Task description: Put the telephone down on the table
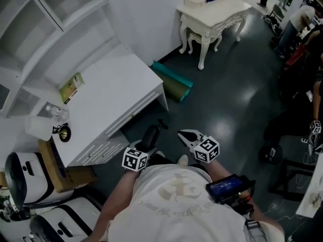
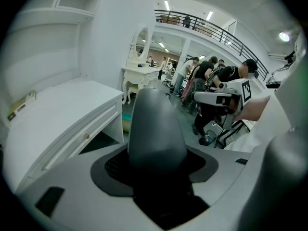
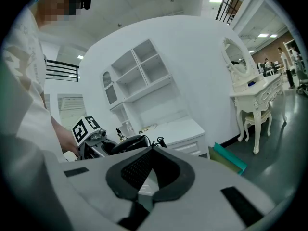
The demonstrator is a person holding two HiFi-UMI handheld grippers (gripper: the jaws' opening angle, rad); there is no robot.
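Note:
My left gripper (image 1: 151,135) is shut on a black telephone handset (image 1: 154,131), held in the air off the front corner of the white table (image 1: 116,89). In the left gripper view the handset (image 2: 155,129) fills the space between the jaws, with the table (image 2: 57,112) off to the left. My right gripper (image 1: 188,137) hangs beside it, shut and empty; in its own view the pads (image 3: 144,170) meet with nothing between them. That view also shows the handset (image 3: 127,142) in the left gripper. A small black and gold object (image 1: 63,132) stands on the table's left end.
A green booklet (image 1: 71,87) and a clear bottle (image 1: 40,127) lie on the table. White shelves (image 1: 55,14) rise behind it. A teal rolled mat (image 1: 174,82) lies on the dark floor. A cream dressing table (image 1: 214,14) stands beyond. A cardboard box (image 1: 56,168) sits lower left; people (image 1: 299,21) stand right.

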